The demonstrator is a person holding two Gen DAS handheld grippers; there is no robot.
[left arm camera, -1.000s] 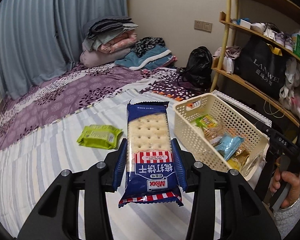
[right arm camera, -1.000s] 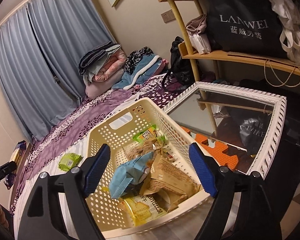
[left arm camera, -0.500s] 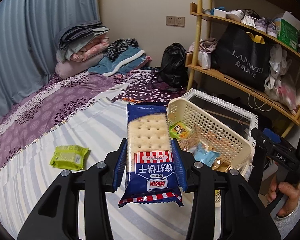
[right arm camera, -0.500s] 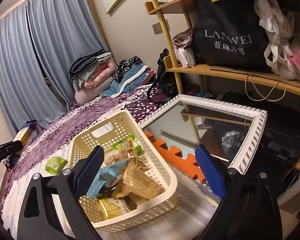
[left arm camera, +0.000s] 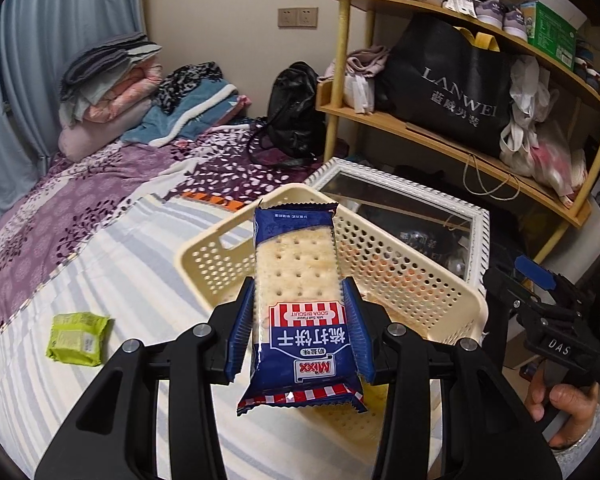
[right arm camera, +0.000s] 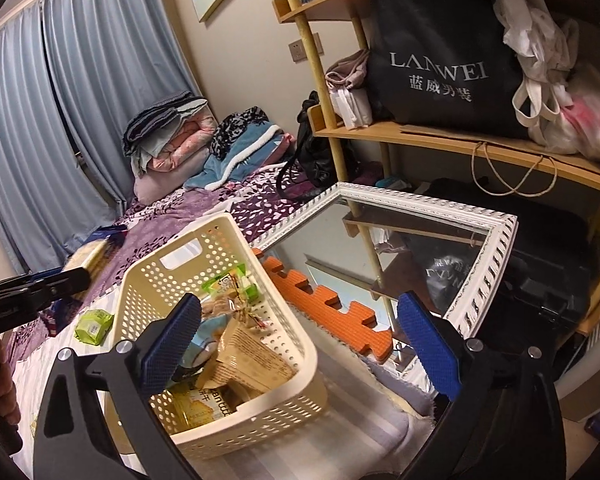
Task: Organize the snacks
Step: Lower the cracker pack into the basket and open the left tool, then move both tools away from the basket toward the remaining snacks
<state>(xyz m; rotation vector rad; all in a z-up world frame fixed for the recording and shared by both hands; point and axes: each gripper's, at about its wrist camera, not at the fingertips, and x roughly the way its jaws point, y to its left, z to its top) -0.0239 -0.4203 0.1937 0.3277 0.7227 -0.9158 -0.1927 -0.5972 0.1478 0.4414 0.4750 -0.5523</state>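
Left gripper (left arm camera: 298,320) is clamping a blue soda-biscuit pack (left arm camera: 300,308) by its long edges, pads pressing both sides, label end toward the camera. The pack is hanging above the basket (left arm camera: 400,276), over its near half. Basket is sitting on the striped bedsheet (left arm camera: 112,264), near the bed edge beside a white-framed mirror (left arm camera: 480,216).

Right gripper (right arm camera: 300,344) is holding nothing, jaws spread wide, hovering over the basket's near right corner. In its view the basket (right arm camera: 268,432) is holding several snacks: a green packet (right arm camera: 232,284), a light-blue one (right arm camera: 204,344), tan wrappers (right arm camera: 244,360), a yellow pack (right arm camera: 200,408).

One green snack (left arm camera: 78,338) is lying on the sheet, well apart from the basket, to its left.
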